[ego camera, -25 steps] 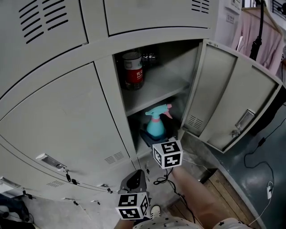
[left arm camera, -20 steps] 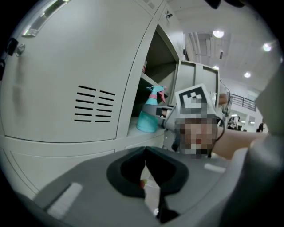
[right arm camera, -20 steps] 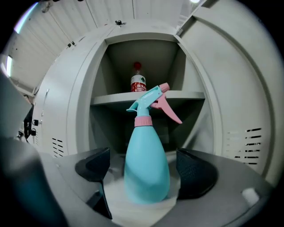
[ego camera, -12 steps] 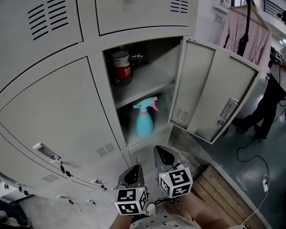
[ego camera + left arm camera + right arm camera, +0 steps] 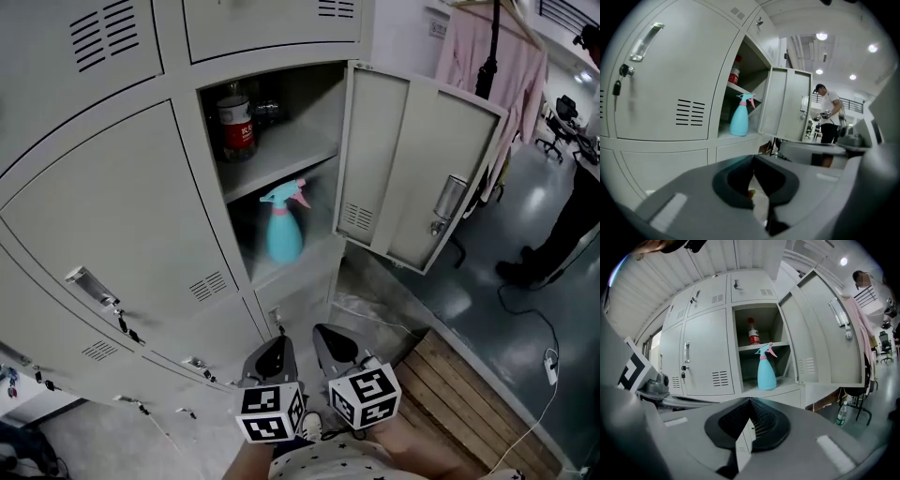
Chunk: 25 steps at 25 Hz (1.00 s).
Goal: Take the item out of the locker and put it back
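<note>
Locker (image 5: pixel 319 103) open, door (image 5: pixel 412 178) swung wide to the right. Left claw (image 5: pixel 273 349) and right claw (image 5: pixel 329 338) hang low, well apart from the locker, each with jaws together on nothing. Spray bottle (image 5: pixel 284 239) stands in the lower compartment, near the front edge of its floor. Long axis vertical, upright; nozzle (image 5: pixel 758 350) points toward the compartment's left wall. My reading: either take-out not yet begun or the return already done; cannot tell which. Any next grab calls for spreading one claw and reaching in level at the body.
</note>
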### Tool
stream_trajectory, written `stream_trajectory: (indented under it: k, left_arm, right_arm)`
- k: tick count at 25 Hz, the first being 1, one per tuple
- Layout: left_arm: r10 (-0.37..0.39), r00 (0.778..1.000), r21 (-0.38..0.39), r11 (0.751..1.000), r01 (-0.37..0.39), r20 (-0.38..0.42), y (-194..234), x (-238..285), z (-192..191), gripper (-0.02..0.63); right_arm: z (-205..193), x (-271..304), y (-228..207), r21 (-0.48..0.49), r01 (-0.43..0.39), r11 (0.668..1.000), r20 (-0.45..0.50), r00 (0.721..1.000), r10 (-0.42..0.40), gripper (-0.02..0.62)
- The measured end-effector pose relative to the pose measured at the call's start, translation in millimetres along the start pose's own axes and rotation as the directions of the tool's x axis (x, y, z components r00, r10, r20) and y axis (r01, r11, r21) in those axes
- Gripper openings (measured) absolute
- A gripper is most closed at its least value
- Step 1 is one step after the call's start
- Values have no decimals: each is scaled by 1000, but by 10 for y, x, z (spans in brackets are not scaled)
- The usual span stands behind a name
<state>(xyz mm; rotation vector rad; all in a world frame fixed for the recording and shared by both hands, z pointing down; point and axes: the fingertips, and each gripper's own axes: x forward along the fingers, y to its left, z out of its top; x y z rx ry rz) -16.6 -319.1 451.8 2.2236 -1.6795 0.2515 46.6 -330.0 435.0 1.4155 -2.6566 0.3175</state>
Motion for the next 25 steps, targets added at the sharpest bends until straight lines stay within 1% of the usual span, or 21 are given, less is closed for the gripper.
stream_trajectory:
  k: [7, 12, 25]
  left_arm:
    - [-4, 1000, -18, 1000, 3, -13, -46, -159, -97, 8]
    - [-7, 1000, -14, 1000, 6, -6, -80, -225, -96, 8]
    - [-8, 1000, -13, 1000, 8, 0, -121, -218, -54, 8]
  right_arm:
    - [-50, -150, 102, 6, -4, 1000, -5, 1000, 5, -2]
    - [-77, -209, 145, 1, -5, 1000, -11, 1000, 5, -2]
    - [-68, -221, 148, -16, -11, 1000, -25, 1000, 10, -2]
